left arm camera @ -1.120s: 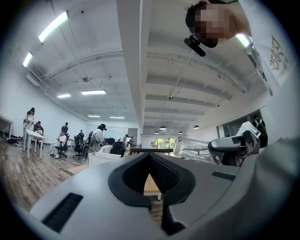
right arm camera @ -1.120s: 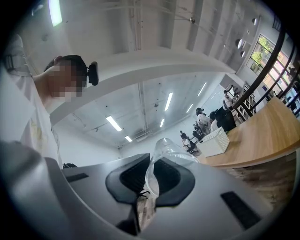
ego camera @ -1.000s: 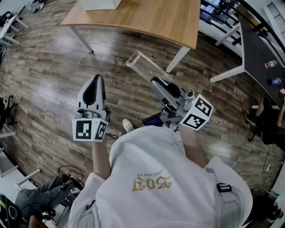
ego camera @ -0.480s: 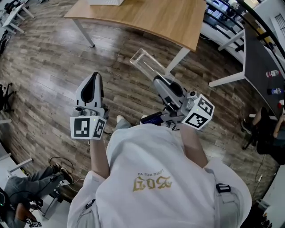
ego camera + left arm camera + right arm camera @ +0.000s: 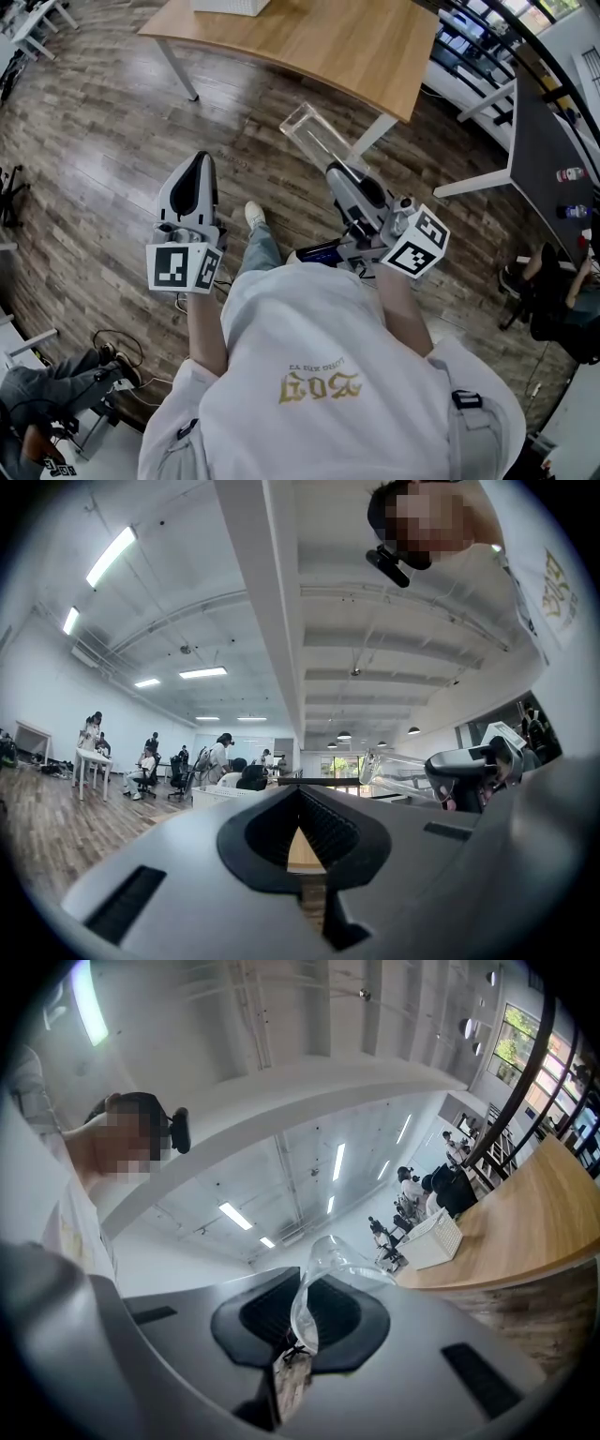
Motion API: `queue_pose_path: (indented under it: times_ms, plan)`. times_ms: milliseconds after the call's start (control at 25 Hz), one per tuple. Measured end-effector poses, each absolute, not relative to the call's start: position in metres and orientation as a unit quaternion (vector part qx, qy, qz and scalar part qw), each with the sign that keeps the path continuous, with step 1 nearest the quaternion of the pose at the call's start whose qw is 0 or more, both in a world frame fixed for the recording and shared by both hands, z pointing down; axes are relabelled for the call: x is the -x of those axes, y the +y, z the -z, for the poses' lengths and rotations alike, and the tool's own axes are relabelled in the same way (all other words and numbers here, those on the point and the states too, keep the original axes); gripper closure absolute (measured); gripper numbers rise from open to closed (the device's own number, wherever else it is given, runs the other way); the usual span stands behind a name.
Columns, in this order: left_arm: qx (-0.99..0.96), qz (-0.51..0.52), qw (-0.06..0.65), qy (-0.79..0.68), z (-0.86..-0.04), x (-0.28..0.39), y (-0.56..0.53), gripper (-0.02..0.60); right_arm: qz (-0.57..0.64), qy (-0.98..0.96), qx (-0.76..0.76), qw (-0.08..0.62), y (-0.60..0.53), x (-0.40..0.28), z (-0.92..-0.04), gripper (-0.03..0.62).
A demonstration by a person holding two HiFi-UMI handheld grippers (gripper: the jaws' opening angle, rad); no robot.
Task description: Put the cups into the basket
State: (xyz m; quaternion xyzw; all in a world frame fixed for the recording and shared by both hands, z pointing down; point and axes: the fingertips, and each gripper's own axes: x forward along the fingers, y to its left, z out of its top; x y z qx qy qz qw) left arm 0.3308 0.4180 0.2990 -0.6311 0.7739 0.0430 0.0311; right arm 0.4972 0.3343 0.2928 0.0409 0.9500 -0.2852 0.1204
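Note:
A clear plastic cup [image 5: 314,137] sticks out forward from my right gripper [image 5: 334,172], which is shut on its rim. In the right gripper view the cup [image 5: 326,1274] stands squeezed between the jaws of the right gripper [image 5: 305,1333]. My left gripper [image 5: 197,161] is held beside it at the left, shut and empty; in its own view the left gripper [image 5: 300,797] has its jaws meeting at the tips. A white basket [image 5: 434,1239] sits on the wooden table [image 5: 319,42], and only the basket's edge [image 5: 230,5] shows at the top of the head view.
Both grippers hover above a wood-plank floor [image 5: 103,122], short of the table's white legs [image 5: 373,134]. A dark desk [image 5: 553,112] with bottles stands at the right. Seated people [image 5: 37,412] and cables are at the lower left. People sit at distant desks [image 5: 94,752].
The person has stepped forward, one foot now showing between the grippers. The table has come closer. Both grippers keep their pose, the cup still in the right one.

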Motion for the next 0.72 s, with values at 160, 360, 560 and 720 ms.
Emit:
queue_pose_path:
  times_ms: [160,360,560,720]
  plan:
    - [0.633,-0.045,0.028,0.772,-0.301,-0.32,0.406,0.589,0.281,0.952,-0.042,0.114,0.328,-0.486,-0.295,0.563]
    - [0.64,-0.042,0.028,0.766,-0.301,-0.3,0.384,0.589,0.286,0.951,-0.035,0.115,0.307,-0.464,-0.296,0.563]
    - [0.636,-0.046,0.026,0.769,-0.3,-0.258,0.364,0.589,0.286,0.951,-0.033,0.114,0.285,-0.425,-0.293,0.563]
    - [0.637,-0.048,0.026,0.769,-0.295,-0.218,0.346,0.589,0.284,0.951,-0.031,0.114,0.266,-0.384,-0.288,0.563]
